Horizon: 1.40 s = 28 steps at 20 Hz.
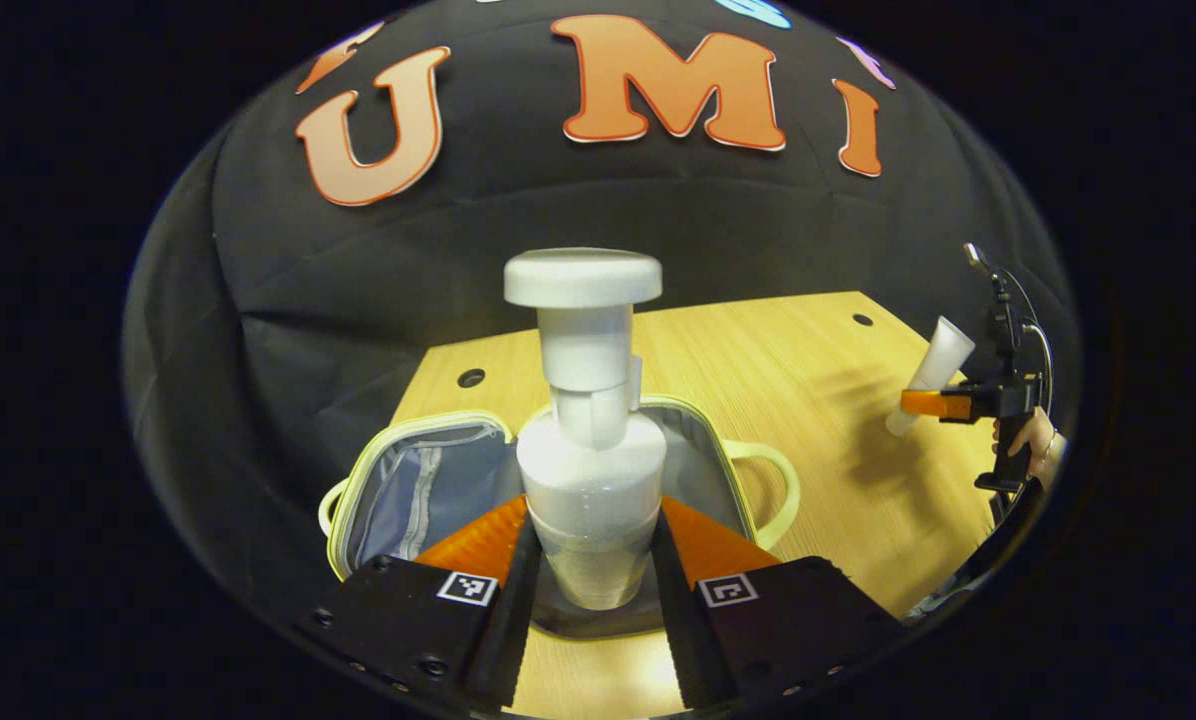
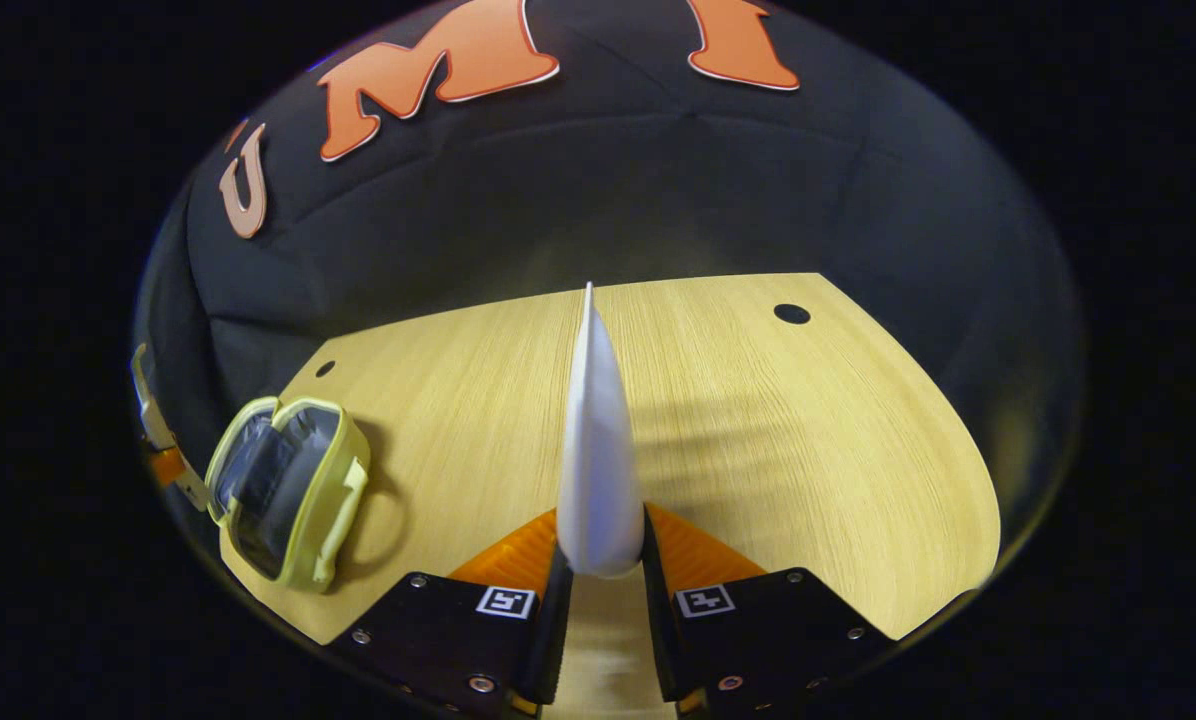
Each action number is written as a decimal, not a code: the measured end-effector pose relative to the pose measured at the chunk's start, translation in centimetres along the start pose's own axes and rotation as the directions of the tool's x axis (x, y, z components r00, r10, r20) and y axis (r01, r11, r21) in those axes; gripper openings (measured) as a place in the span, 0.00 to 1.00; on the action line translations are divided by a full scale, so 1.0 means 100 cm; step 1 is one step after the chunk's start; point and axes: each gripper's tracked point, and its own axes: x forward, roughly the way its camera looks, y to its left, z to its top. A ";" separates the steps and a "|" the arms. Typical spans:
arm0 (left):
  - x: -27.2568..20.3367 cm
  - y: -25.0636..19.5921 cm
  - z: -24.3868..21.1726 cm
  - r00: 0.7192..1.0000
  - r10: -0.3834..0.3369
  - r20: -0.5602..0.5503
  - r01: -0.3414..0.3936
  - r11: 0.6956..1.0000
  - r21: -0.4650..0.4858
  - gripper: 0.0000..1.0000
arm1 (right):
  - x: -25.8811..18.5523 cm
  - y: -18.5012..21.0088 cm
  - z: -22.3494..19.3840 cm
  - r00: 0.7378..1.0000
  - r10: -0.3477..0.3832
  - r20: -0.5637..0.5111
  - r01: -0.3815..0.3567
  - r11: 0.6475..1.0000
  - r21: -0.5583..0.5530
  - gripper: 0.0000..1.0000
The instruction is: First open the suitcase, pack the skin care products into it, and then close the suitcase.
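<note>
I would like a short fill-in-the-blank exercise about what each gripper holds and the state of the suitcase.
1. The left gripper is shut on a white ____ bottle.
2. The right gripper holds a white ____.
3. The suitcase lies ____ on the wooden table.

Missing words: pump; tube; open

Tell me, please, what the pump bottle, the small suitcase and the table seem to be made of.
Pump bottle: likely plastic, matte white top, cloudy see-through lower body.
Suitcase: seemingly soft fabric, grey lining that creases, pale yellow piping, zipper along the rim.
Table: wood or wood-look laminate, light straight grain, smooth low sheen.
</note>
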 end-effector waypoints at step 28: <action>0.135 0.002 -0.097 0.810 -0.198 -0.552 0.200 0.978 -0.058 0.81 | -0.058 0.006 -0.003 0.999 -0.047 -0.019 0.049 0.982 0.183 0.37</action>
